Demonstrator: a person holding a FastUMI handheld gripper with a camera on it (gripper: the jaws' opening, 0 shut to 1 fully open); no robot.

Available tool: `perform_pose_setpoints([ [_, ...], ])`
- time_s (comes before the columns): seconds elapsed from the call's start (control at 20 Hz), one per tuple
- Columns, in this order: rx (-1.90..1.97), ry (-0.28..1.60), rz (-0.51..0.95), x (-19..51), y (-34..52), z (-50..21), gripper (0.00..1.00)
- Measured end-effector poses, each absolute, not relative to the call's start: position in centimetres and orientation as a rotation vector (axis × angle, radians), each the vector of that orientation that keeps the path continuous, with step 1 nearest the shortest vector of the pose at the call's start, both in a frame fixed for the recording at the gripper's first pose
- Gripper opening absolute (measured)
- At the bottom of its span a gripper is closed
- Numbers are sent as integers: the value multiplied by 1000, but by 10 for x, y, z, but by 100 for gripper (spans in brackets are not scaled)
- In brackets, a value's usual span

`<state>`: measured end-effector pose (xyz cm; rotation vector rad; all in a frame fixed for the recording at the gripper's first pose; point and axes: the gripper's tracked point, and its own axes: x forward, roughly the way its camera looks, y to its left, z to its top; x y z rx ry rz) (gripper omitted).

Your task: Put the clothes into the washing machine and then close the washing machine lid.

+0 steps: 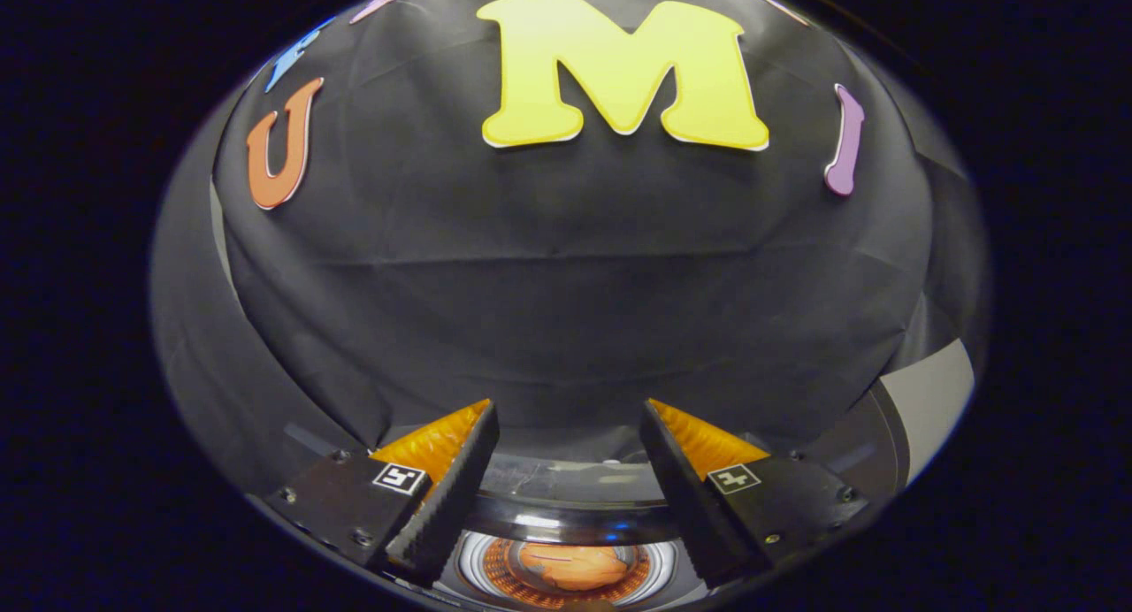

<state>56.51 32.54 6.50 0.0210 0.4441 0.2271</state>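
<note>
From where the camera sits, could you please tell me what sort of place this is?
Probably a staged recording booth: a black cloth wall hangs behind a round washing machine opening holding an orange garment. The gripper hovers above it, jaws open.

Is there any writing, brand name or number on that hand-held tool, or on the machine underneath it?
No readable words or numbers.
Two small square black-and-white tags, one on each finger mount of the open gripper: block patterns, not letters.
Round dark rim of the washing machine between the fingers, with an orange cloth inside: no text can be made out.
</note>
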Motion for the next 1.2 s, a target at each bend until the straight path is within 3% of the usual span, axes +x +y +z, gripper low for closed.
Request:
perform_pose_setpoints([
  [1.2,28,348,236,485,318,33,100],
])
